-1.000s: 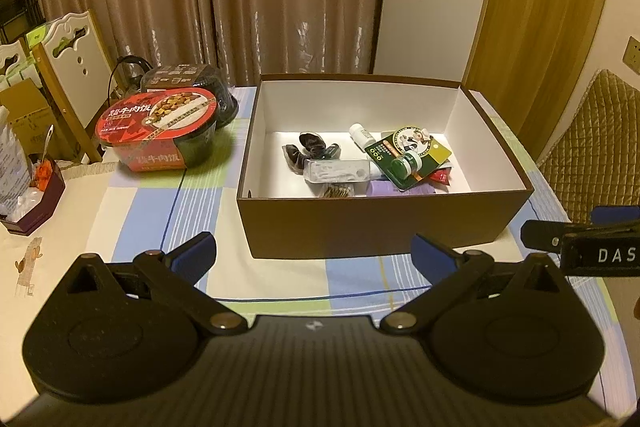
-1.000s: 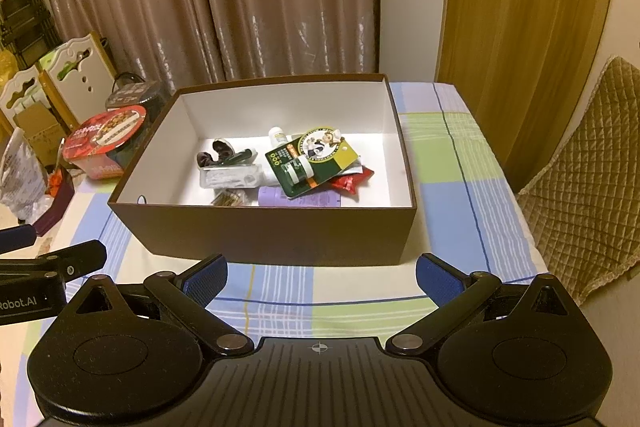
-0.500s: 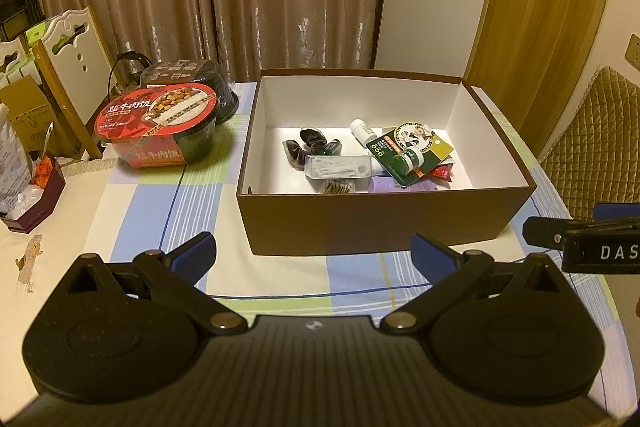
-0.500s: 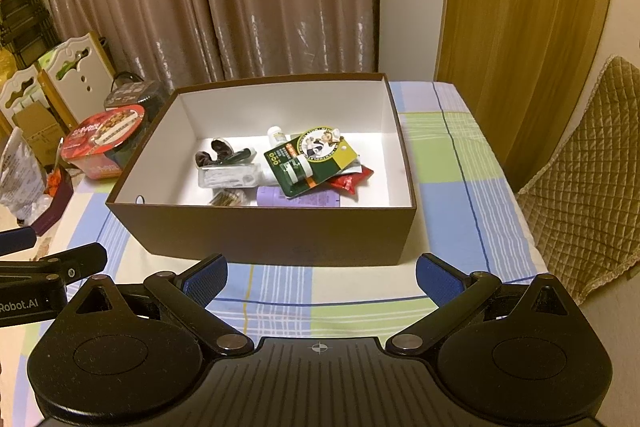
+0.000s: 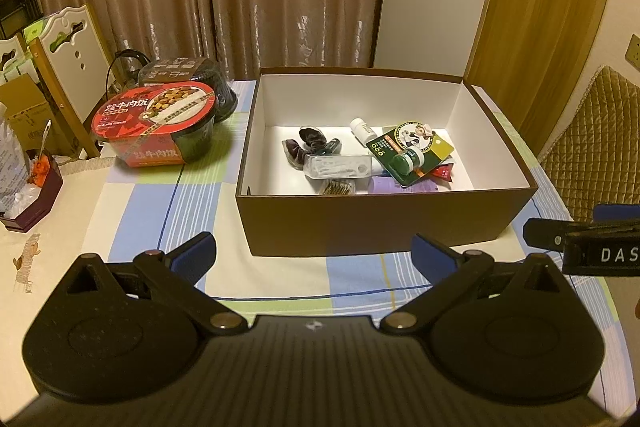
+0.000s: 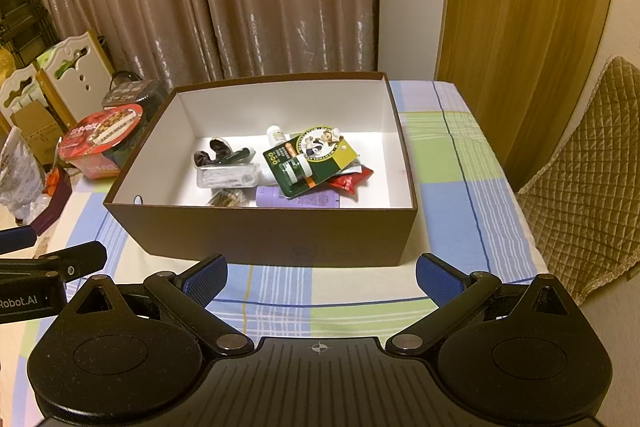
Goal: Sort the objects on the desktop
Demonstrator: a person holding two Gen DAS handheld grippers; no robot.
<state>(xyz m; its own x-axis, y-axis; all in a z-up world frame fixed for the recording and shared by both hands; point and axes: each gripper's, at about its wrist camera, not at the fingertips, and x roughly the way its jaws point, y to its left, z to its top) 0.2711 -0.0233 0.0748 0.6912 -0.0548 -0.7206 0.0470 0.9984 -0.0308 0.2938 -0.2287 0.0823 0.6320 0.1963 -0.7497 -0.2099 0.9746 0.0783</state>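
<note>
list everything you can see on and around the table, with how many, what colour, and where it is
box: 1, brown outside and white inside, open, centre of the table
green card pack: 1, green and yellow, inside the box, on top of the pile
white bottle: 1, white, inside the box, toward the back
clear case: 1, transparent, inside the box, left of the card pack
purple packet: 1, lilac, inside the box, by the front wall
red packet: 1, red, under the card pack
meal bowl: 1, red and black, left of the box
tablecloth: 1, blue, green and white check
left gripper: 1, black with blue pads, open
right gripper: 1, black with blue pads, open
</note>
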